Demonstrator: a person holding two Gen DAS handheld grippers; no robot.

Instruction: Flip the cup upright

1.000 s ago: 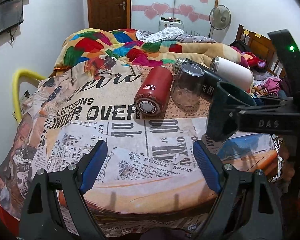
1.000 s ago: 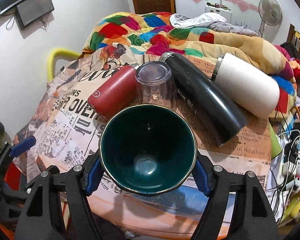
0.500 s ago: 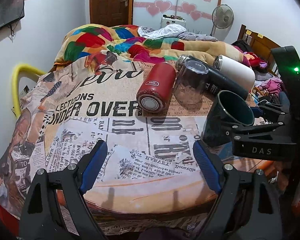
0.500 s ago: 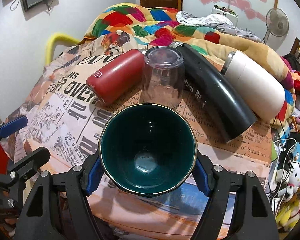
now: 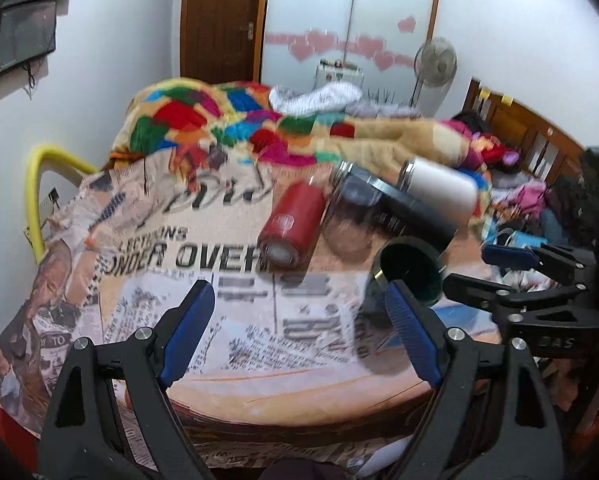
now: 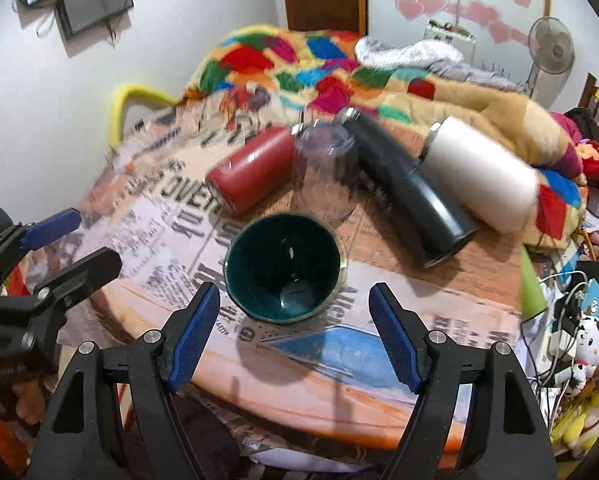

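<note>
The right gripper has let go and pulled back, jaws spread, leaving the green cup upright on the newspaper-print table; left gripper spread, empty; retreat straight, avoiding the rim

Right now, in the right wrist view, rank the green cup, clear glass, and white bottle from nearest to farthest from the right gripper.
1. Green cup: upright, just ahead of the open right gripper.
2. Clear glass: upside down, behind the cup.
3. White bottle: lying on its side, far right.
</note>
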